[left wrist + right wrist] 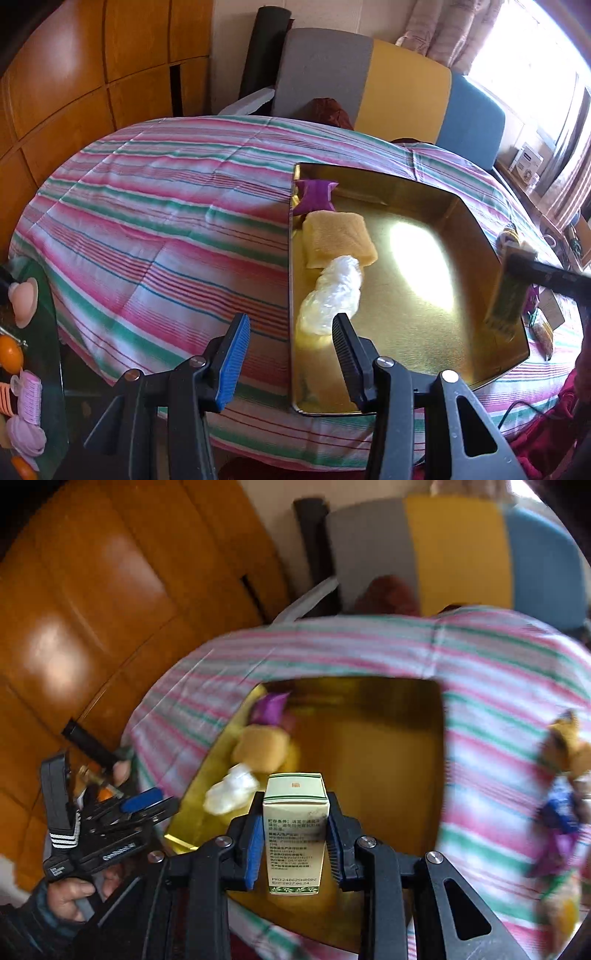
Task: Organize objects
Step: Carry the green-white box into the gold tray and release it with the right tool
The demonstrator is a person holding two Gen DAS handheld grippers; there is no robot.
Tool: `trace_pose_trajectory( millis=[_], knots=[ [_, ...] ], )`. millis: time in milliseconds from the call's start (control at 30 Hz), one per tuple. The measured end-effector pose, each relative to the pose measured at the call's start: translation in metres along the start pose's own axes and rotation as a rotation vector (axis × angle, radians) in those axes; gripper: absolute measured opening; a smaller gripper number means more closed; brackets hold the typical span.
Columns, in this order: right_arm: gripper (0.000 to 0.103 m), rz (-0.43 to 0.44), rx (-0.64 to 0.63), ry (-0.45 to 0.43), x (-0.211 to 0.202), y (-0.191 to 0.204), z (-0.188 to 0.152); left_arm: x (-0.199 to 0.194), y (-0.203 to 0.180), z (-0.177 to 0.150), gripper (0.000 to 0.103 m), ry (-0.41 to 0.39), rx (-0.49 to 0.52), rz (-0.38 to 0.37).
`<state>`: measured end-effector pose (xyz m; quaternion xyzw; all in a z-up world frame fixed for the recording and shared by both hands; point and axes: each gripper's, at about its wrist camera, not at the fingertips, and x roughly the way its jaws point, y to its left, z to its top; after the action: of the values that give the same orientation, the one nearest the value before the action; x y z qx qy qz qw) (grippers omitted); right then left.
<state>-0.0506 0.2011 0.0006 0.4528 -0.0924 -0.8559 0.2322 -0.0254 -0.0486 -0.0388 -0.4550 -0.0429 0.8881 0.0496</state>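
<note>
A gold tray (461,221) lies on the striped tablecloth (166,206). In its left part lie a purple packet (318,195), a folded yellow cloth (338,238) and a clear plastic bag (330,291). My left gripper (291,350) hangs open over the tray's near left edge, nothing between its fingers. My right gripper (293,834) is shut on a small white and green carton (294,830), held upright above the tray (388,760). In the left wrist view that carton (508,291) hangs over the tray's right rim. In the right wrist view a hand holds the left gripper (147,801) at lower left.
Small wrapped items (565,786) lie on the cloth right of the tray. A side surface at far left holds orange and pink objects (22,354). A grey, yellow and blue chair back (402,81) stands behind the table, wooden panels (92,74) to the left.
</note>
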Motion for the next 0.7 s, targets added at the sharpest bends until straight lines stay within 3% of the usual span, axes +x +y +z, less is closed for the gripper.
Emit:
trace_pose_trajectory(
  millis=[433, 600, 700],
  knots=[
    [0.030, 0.049, -0.136, 0.258, 0.118, 0.079, -0.011, 0.003, 0.029, -0.001, 0.047, 0.005, -0.078, 0.015],
    [0.033, 0.075, -0.143, 0.282, 0.140, 0.088, -0.020, 0.004, 0.034, -0.003, 0.047, 0.006, -0.093, 0.014],
    [0.054, 0.068, -0.107, 0.265, 0.137, 0.078, -0.022, 0.003, 0.037, -0.002, 0.047, -0.001, -0.102, 0.015]
  ],
)
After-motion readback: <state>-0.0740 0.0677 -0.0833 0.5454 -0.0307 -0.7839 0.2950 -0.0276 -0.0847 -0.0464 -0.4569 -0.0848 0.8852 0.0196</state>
